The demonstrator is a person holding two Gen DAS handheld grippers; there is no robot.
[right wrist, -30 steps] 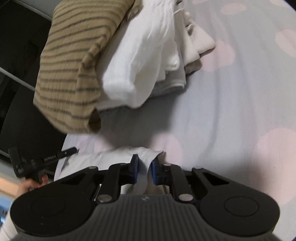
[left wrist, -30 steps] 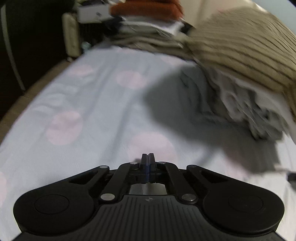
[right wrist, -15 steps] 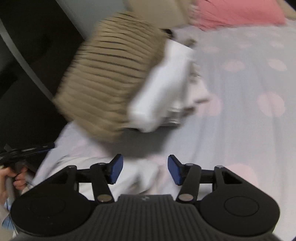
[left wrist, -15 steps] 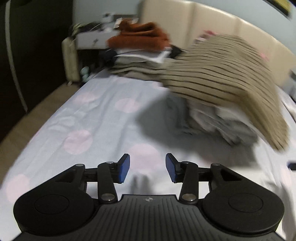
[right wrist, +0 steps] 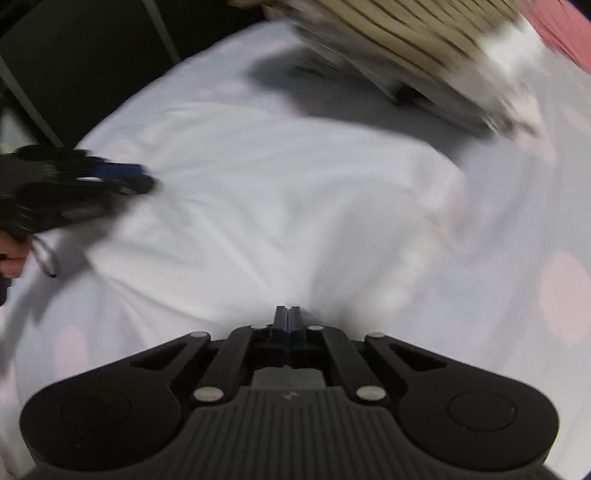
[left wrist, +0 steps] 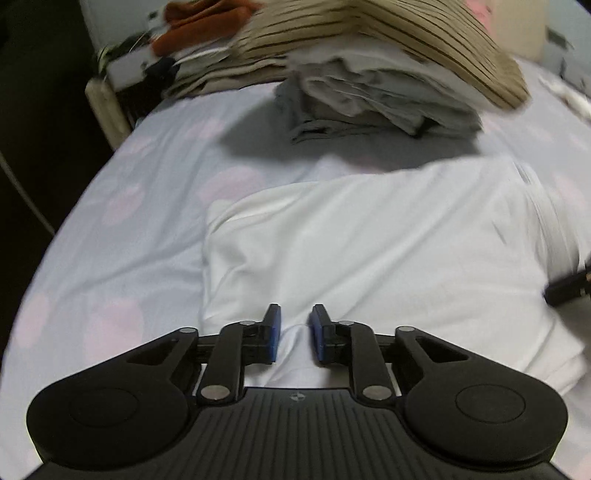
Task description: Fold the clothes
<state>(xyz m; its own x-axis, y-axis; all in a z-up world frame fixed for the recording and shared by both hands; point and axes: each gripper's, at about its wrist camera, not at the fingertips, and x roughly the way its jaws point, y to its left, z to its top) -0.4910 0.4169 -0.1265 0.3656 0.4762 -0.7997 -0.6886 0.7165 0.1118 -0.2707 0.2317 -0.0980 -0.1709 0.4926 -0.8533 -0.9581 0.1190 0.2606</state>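
The white garment (left wrist: pixel 369 251) lay spread on the bed (left wrist: pixel 122 229) just ahead of both tongs. Right tongs (right wrist: pixel 287 314) pinched its near edge; left tongs (left wrist: pixel 294 334) stood parted over it. Best to match grips, then lift evenly, avoiding the pile (left wrist: pixel 369 99) beyond

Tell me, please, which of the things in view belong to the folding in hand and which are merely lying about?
In use:
- white garment, spread on the bed
- right tool, shut on its near edge
- left tool, open over its near edge

Lying about:
- stack of clothes topped by a tan striped piece
- orange cloth
- polka-dot sheet
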